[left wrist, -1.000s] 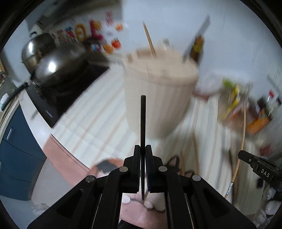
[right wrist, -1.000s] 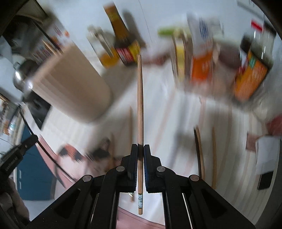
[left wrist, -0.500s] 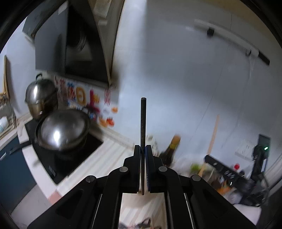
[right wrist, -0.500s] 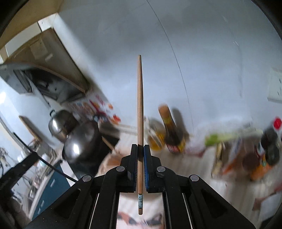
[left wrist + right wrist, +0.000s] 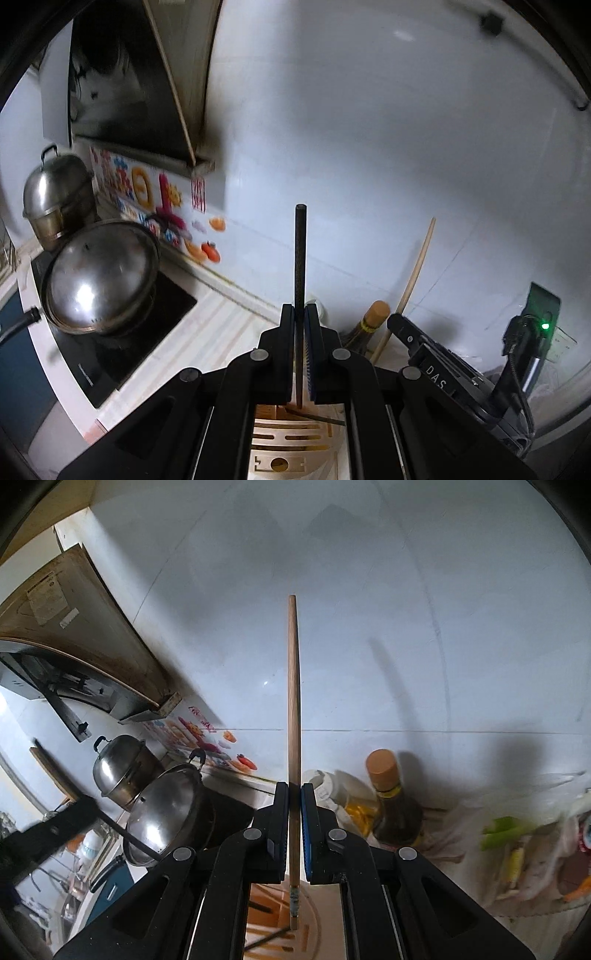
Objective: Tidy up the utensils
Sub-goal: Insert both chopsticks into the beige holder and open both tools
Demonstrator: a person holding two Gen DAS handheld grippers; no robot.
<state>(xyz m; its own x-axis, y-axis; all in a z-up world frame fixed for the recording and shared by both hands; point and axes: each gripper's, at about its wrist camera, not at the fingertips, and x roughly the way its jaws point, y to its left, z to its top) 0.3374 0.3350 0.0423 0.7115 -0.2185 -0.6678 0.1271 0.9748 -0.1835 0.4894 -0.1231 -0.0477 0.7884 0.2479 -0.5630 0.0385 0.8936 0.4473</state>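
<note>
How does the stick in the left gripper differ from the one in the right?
The left gripper holds a black chopstick; the right gripper holds a wooden chopstick. The wooden one sticks out farther past its jaws. Both are clamped upright between shut jaws, above the slotted holder.

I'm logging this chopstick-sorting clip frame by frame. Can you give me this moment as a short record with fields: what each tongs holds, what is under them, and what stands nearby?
left tongs: shut on dark chopstick, tip pointing up
right tongs: shut on wooden chopstick, tip pointing up
below both: slotted wooden holder top, one dark stick already lying in it
stove side: lidded wok, steel steamer pot
by the wall: brown bottle
</note>
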